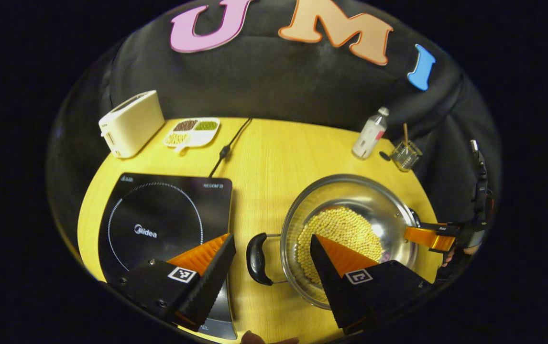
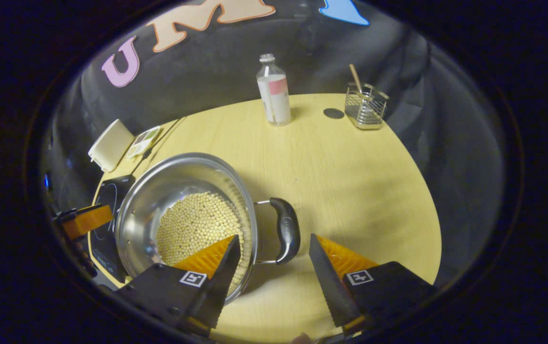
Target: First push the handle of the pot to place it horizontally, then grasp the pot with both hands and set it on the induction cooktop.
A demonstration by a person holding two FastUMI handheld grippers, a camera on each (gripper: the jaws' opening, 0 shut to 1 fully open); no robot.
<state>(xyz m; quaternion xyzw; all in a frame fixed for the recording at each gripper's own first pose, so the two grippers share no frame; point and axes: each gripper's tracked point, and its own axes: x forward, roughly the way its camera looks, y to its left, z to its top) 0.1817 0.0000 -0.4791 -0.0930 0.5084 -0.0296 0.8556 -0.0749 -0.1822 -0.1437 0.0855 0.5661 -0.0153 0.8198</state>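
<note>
A steel pot (image 1: 350, 205) (image 2: 169, 200) holding pale beans (image 1: 341, 234) (image 2: 197, 220) stands on the yellow table (image 1: 264, 157) to the right of the black induction cooktop (image 1: 159, 224) (image 2: 109, 191). My left gripper (image 1: 274, 243) is open, hovering over the pot's left black handle (image 1: 257, 258), which lies between its fingers. My right gripper (image 2: 274, 243) is open too, with the pot's other black handle (image 2: 286, 229) between its fingers. The right gripper (image 1: 439, 236) shows at the pot's far side in the left gripper view, and the left gripper (image 2: 85, 220) appears at the left edge of the right gripper view.
A cream toaster (image 1: 130, 122) (image 2: 110, 143) and a divided dish of grains (image 1: 192, 131) (image 2: 144, 140) stand at the table's back left, with a black cable (image 1: 228, 145) beside them. A bottle (image 1: 370, 133) (image 2: 274, 93) and a wire holder (image 1: 407, 153) (image 2: 366, 107) stand at the back right.
</note>
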